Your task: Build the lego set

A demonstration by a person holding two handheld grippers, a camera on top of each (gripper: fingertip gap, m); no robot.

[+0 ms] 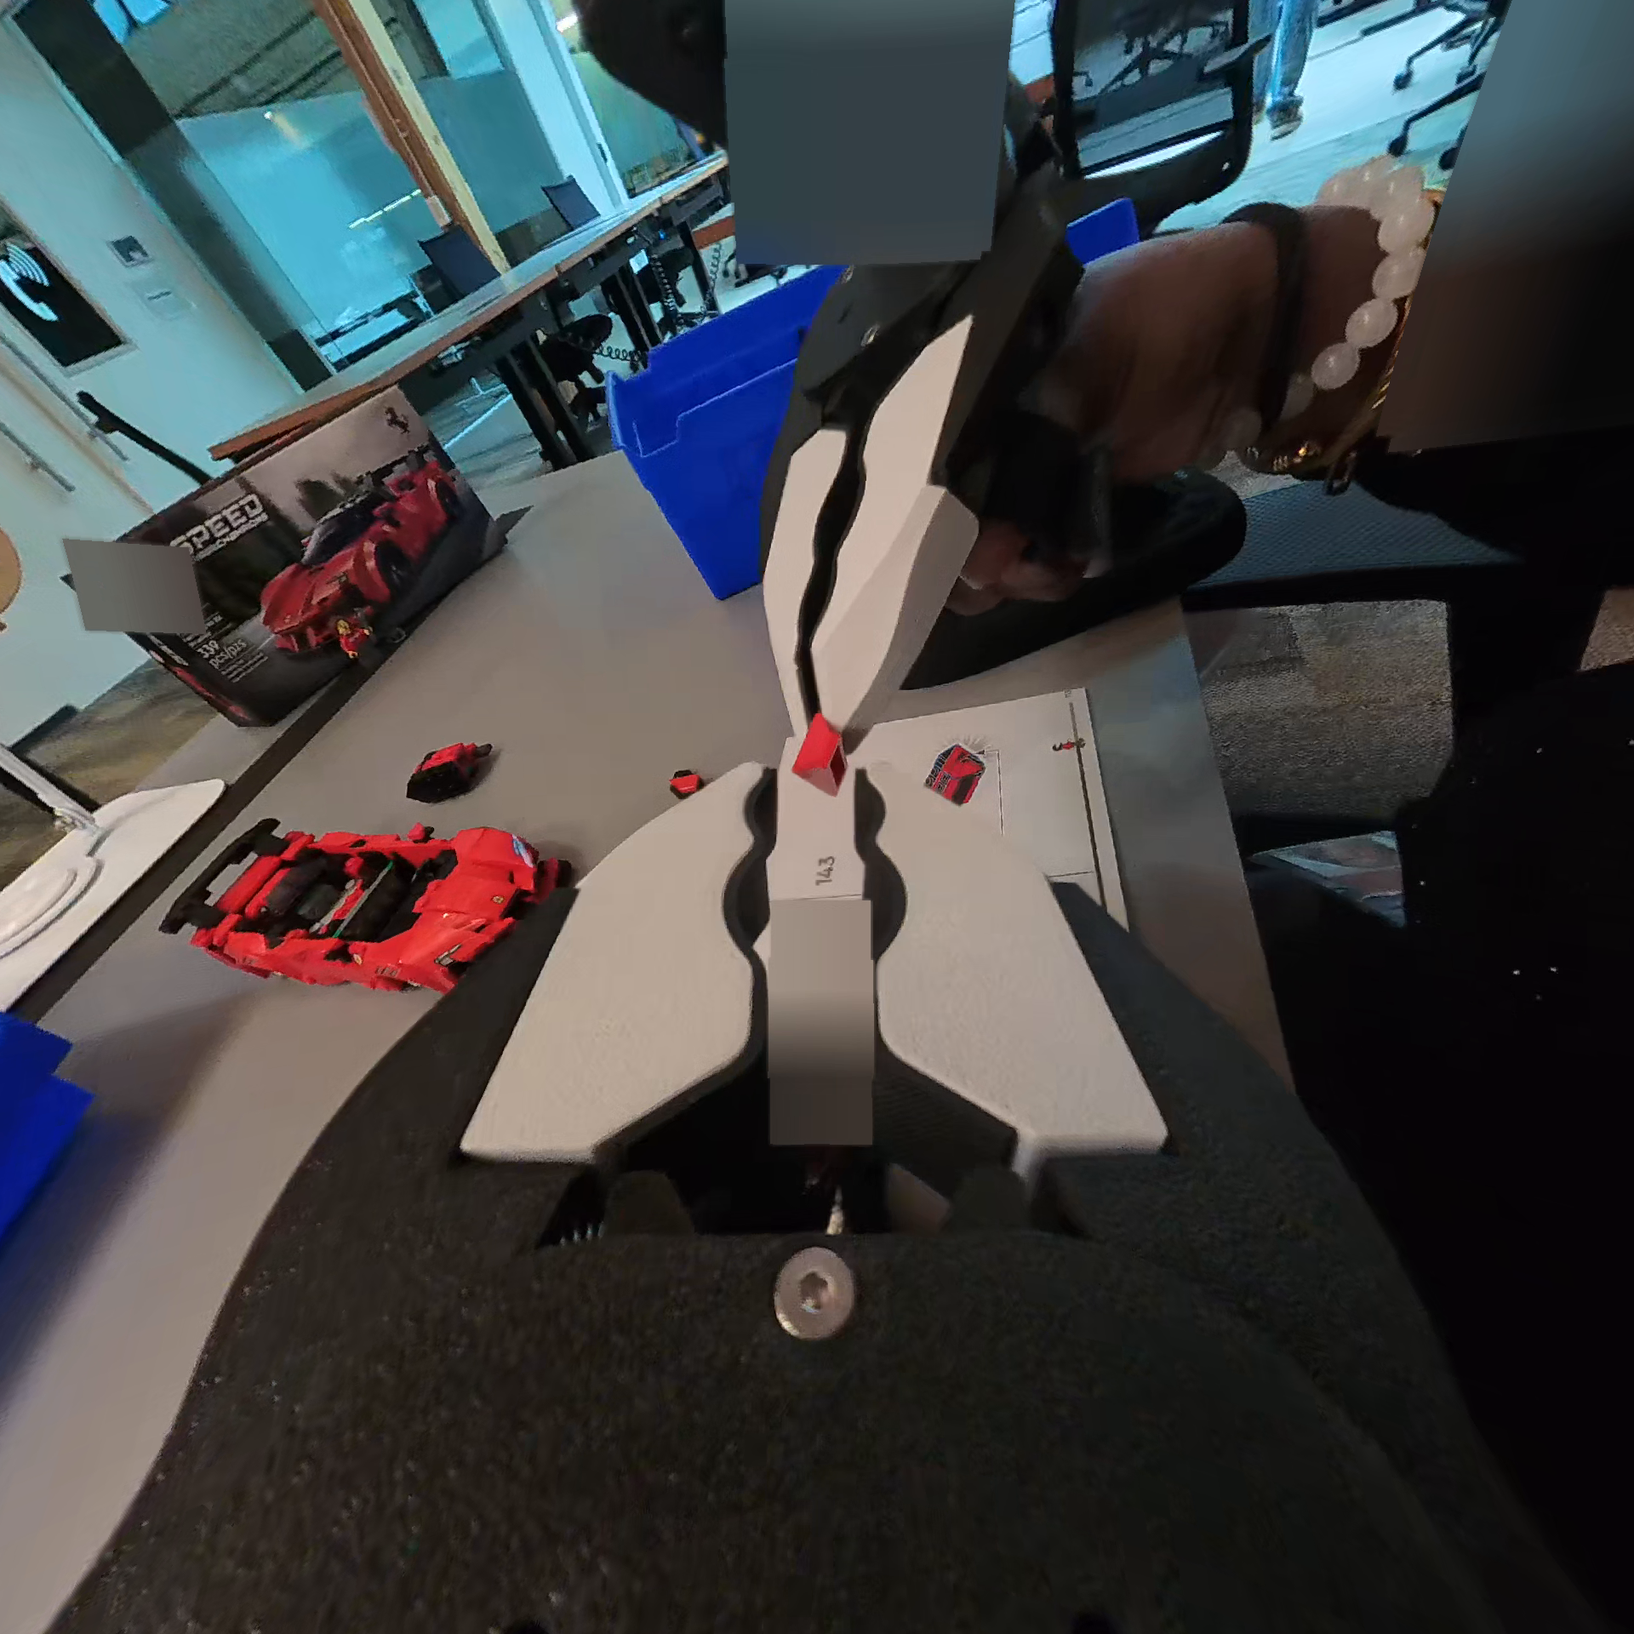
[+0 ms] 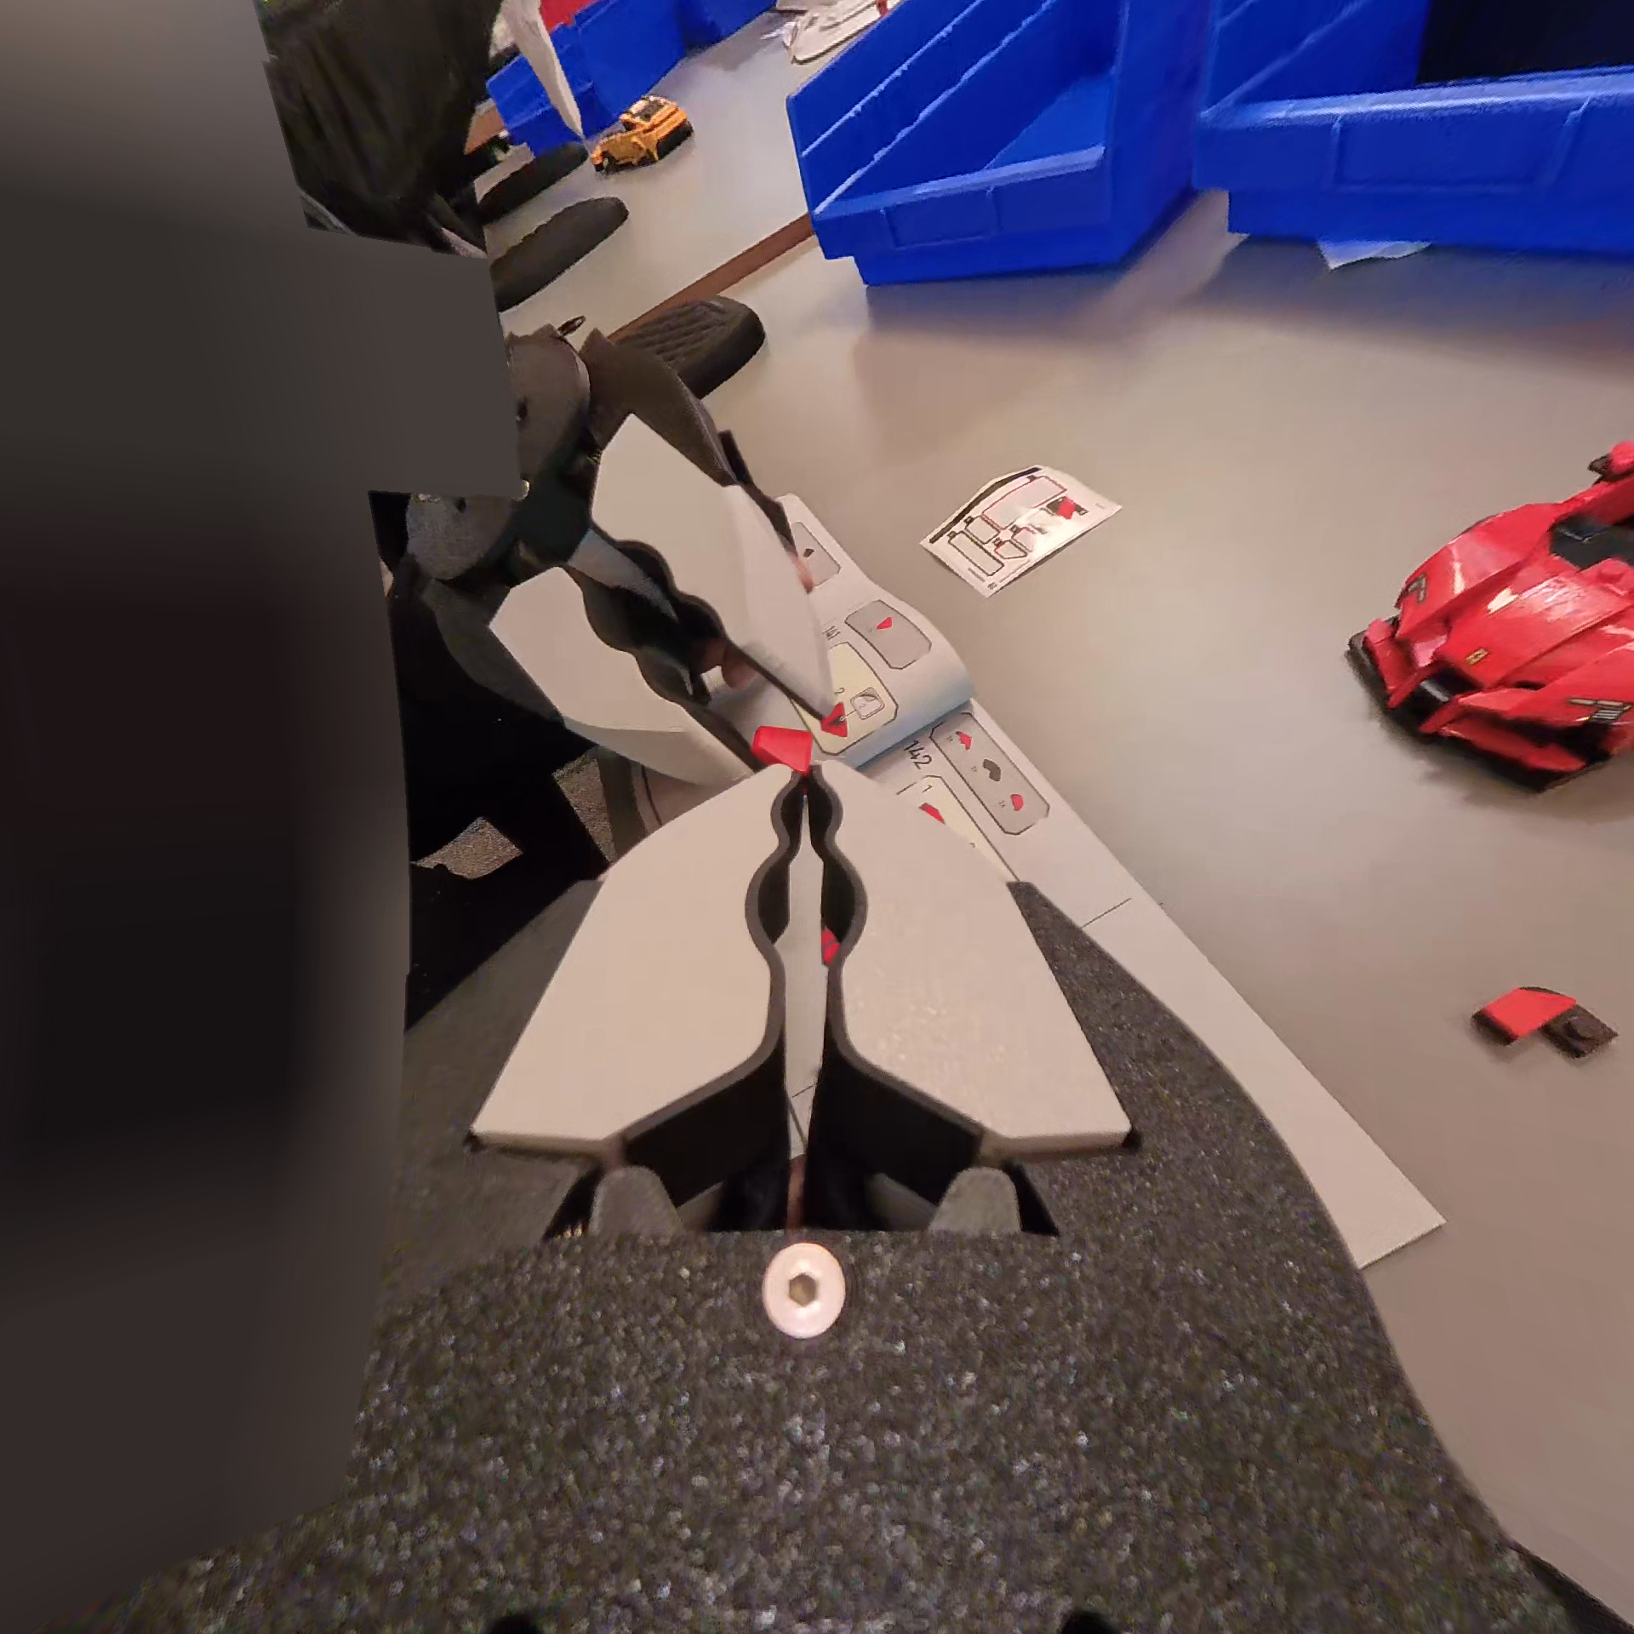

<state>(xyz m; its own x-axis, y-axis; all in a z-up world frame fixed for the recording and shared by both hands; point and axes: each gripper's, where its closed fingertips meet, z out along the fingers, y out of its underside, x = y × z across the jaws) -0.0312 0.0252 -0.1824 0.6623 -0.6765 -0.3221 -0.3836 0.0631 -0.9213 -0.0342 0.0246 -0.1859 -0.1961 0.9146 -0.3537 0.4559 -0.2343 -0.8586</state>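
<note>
We pinch a small red piece [image 1: 820,750] in the tips of our right gripper [image 1: 827,707], over the open instruction booklet [image 1: 1034,796]; our left gripper [image 1: 813,778] gapes wide just beneath it. So thin a hold could twist and drop the piece. Only the left wrist view shows the set's box [image 1: 318,566]; only the right shows the sticker sheet [image 2: 1019,529], while the red car [image 1: 371,902] lies well apart
</note>
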